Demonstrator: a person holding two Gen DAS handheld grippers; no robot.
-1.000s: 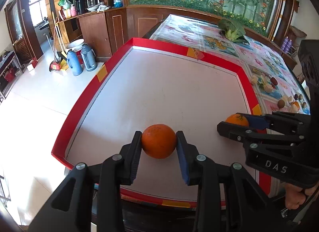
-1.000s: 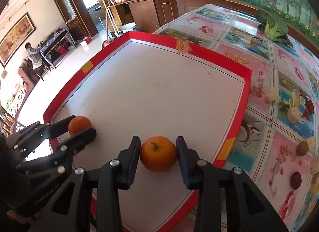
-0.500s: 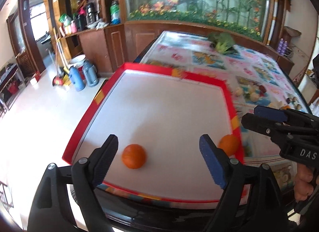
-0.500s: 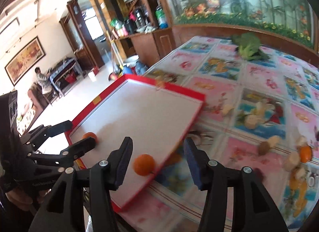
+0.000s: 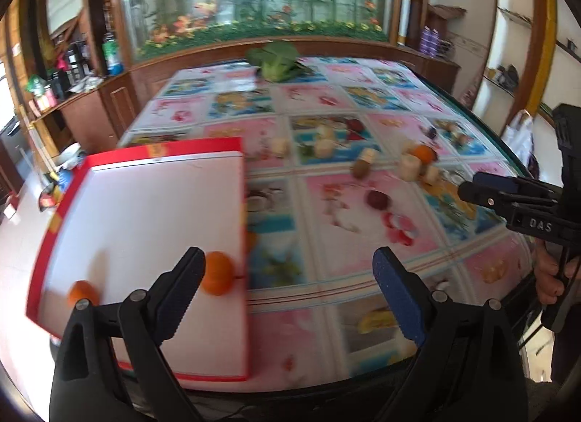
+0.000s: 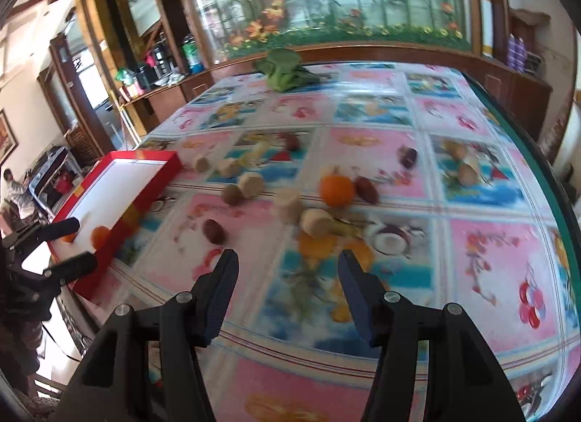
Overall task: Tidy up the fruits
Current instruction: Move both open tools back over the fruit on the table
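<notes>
Left wrist view: motion blur smears the patterned tablecloth and the loose fruits on it, so the small pale and brown pieces at the far right cannot be told apart by kind. The red-rimmed white tray lies at the left, its long axis running near to far; its near corner is cut off behind the left gripper. Two oranges sit at the tray's near end: one against the right rim, half hidden by the left finger, the other near the left rim. The jaws have just been opening and stand wide, nothing between them. The right gripper enters from the right; its spread is unclear here.

Right wrist view: the right gripper has just been opening too, moderately spread over bare cloth, empty. A third orange lies beyond it among blurred fruit. The tray is far left, partly behind the left gripper's fingers.
</notes>
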